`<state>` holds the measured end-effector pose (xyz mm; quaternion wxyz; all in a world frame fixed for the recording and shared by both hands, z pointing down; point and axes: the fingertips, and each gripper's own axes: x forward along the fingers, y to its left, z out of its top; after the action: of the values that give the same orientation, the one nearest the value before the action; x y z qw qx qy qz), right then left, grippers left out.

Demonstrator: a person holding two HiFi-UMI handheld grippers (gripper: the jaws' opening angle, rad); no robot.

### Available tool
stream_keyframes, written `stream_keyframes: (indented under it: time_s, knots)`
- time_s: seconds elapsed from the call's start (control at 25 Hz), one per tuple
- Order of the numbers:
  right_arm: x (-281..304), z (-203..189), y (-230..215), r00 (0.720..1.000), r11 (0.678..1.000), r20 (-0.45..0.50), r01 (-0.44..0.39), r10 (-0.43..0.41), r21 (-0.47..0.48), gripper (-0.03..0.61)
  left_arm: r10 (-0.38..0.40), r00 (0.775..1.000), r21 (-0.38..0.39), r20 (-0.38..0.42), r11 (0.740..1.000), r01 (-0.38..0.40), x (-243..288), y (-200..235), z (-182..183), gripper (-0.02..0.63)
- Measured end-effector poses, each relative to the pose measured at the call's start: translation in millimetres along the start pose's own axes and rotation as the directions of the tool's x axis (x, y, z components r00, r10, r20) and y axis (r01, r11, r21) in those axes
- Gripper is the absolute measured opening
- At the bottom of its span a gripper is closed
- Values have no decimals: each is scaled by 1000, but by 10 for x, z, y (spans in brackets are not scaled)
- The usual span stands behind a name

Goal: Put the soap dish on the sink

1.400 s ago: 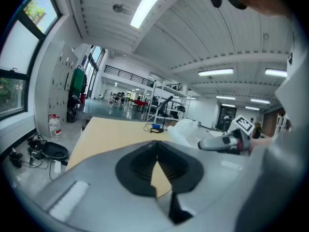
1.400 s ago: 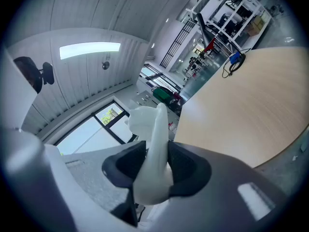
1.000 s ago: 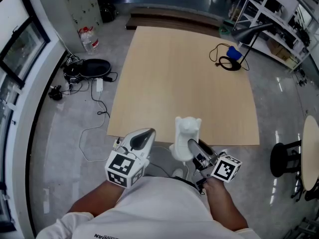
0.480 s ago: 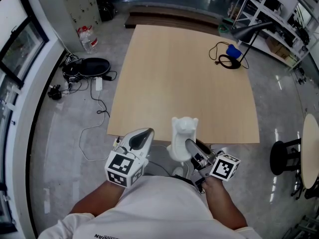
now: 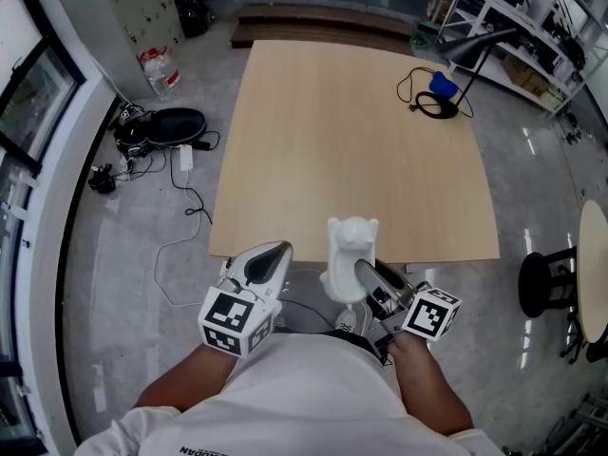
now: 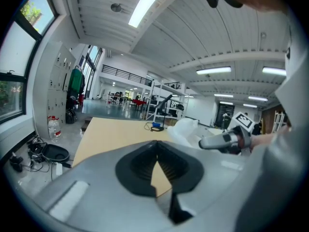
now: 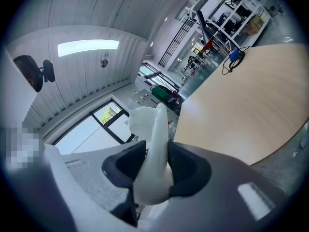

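Over the table (image 5: 351, 141) the way lies open — only a lamp (image 5: 472, 51) and cable (image 5: 408, 89) occupy its far-right corner.

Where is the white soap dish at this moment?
The soap dish is low at the centre of the head view, clamped in the right claw, at the near edge of the wooden table.

You're in an open lab or workshop hall. Tells: polished grey concrete floor (image 5: 123, 255), metal shelving racks (image 5: 532, 17) loaded with boxes and gear, long strip lights (image 6: 149, 1) on a ribbed ceiling, a railed mezzanine (image 6: 124, 74) at the back, grey lockers (image 6: 60, 88) by the big windows (image 5: 28, 93). Your bench is a bare wooden table (image 5: 351, 141) with a black desk lamp (image 5: 475, 50) at its far corner. Loose cables (image 5: 180, 174) and a water bottle (image 5: 157, 72) lie on the floor beside it.
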<state>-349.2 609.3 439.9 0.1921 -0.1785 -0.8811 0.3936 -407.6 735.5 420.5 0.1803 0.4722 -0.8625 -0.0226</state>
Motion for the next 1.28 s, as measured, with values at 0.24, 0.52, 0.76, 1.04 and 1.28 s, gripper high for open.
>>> stream_keyframes:
  time_s: [0.24,0.52,0.76,1.04,1.28]
  knots:
    - [93,-174,81,999,999,21,35,-35,-6,143,-41,999,-2,-35,999,41,-67,139,-114,8]
    - [116,-289,98,992,994,77,99,-102,42,143,-120,990,13,-73,993,121,-50,197,-159,8]
    - [-10,-295,70,974,983,141,169,-178,72,143,-225,969,6,-101,974,227,110,139,-179,8]
    - [-549,-154,-14,931,962,242,258,-273,94,143,-364,924,71,-117,925,373,399,-395,-75,8]
    - [-937,-209,-135,902,946,286,293,-322,139,143,-425,893,104,-148,891,442,627,-789,-108,8]
